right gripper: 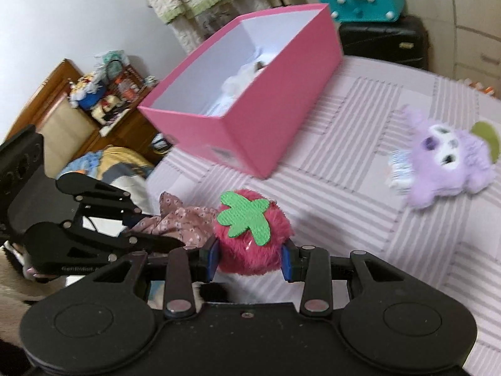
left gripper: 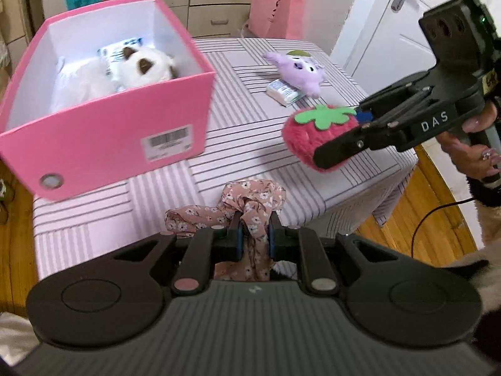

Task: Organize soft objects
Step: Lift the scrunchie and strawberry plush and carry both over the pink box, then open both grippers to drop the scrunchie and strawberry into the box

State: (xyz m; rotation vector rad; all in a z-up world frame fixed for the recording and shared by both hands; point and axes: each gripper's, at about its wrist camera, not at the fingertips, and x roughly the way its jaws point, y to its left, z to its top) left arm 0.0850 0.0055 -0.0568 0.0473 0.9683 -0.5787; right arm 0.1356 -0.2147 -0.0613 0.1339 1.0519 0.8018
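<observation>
A: Start at the left claw [left gripper: 254,235]. What is it doing?

B: Its jaws are pinched nearly together on a floral scarf [left gripper: 250,210], a thin cloth, so a narrow bite is all it takes. The loose end bunches up in front of the pads and a tail hangs back toward the camera.

A: And the right claw [right gripper: 250,258]?

B: Partly closed around a strawberry plush [right gripper: 250,235], one blue pad [right gripper: 214,258] pressed into each furry flank. I judge the wider gap is simply the toy's bulk; the fur gives under the pads, so the grip looks secure. Both things are lifted clear of the striped cover.

A: Why are they carried side by side?

B: Probably to drop both into the pink box [left gripper: 109,131] in one go. It stands open at the far left of the bed [left gripper: 266,144], and a white plush cat [left gripper: 144,69] and some white packets already lie inside, which suggests that is the collecting place.

A: What remains outside?

B: A purple plush [left gripper: 300,69] lies on the cover beyond the strawberry, touching a small tissue pack [left gripper: 283,92]. Both sit well apart from the box.

A: Any risk?

B: The scarf's trailing end could catch on the box rim, I think, and the box wall is tall, so both claws must clear it before letting go.
</observation>
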